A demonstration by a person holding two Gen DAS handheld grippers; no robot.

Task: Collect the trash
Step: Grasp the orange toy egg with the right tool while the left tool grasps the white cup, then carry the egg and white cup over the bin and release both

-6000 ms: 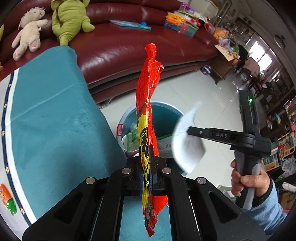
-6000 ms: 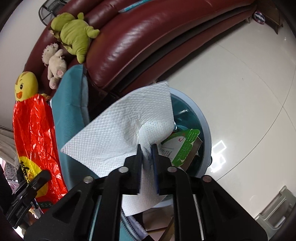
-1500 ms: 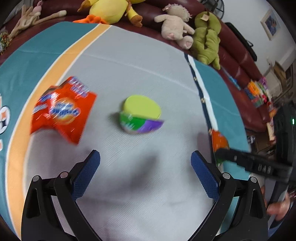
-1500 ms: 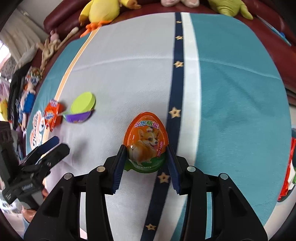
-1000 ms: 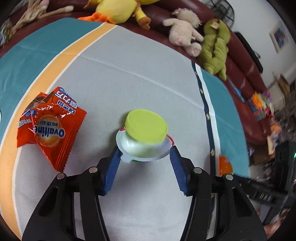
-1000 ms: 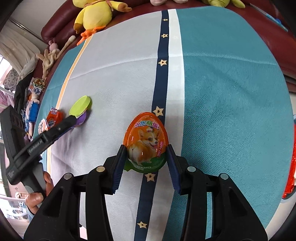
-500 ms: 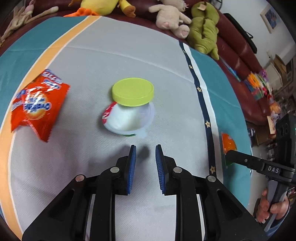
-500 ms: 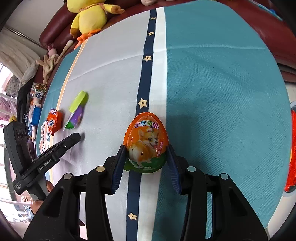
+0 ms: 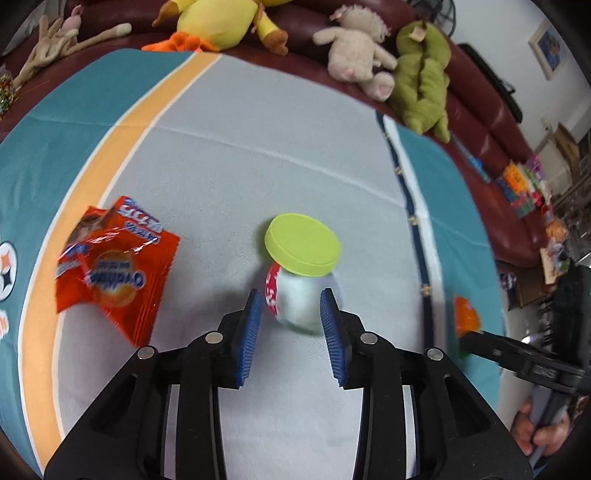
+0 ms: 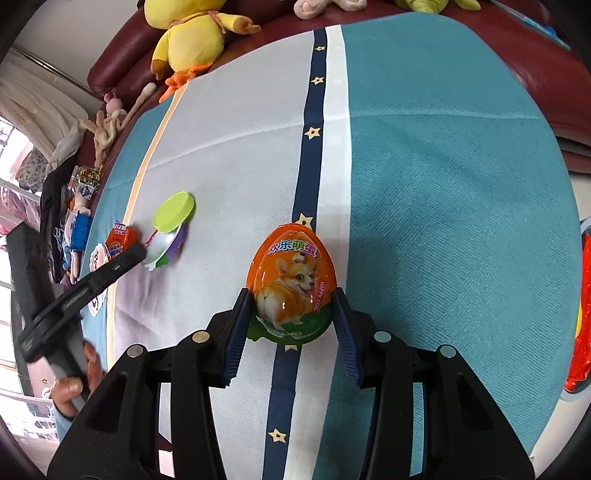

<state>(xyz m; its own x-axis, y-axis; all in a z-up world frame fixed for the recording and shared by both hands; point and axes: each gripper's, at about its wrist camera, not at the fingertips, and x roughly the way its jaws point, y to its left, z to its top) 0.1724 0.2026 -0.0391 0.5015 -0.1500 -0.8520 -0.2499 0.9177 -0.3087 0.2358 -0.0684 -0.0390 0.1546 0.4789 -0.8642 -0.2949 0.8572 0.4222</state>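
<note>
A small white cup with a lime-green lid (image 9: 301, 247) lies tilted on the striped tablecloth (image 9: 258, 147). My left gripper (image 9: 291, 297) has its blue pads on either side of the cup's body, jaws opening; I see no firm press on it. The same cup (image 10: 171, 229) shows in the right wrist view with the left gripper (image 10: 138, 253) at it. An orange Ovaltine wrapper (image 9: 114, 273) lies left of the cup. My right gripper (image 10: 291, 295) is shut on an orange egg-shaped pack with a dog picture (image 10: 293, 284), held above the cloth.
Plush toys line the dark red sofa behind the table: a yellow duck (image 9: 221, 22), a beige animal (image 9: 354, 48), a green one (image 9: 424, 81). A red wrapper (image 10: 581, 314) shows past the table's right edge. A person's hand (image 10: 74, 387) holds the left gripper's handle.
The left jaws, nearly shut short of the cup half a second ago, have spread and moved forward around it. The right gripper keeps the egg pack and has barely moved.
</note>
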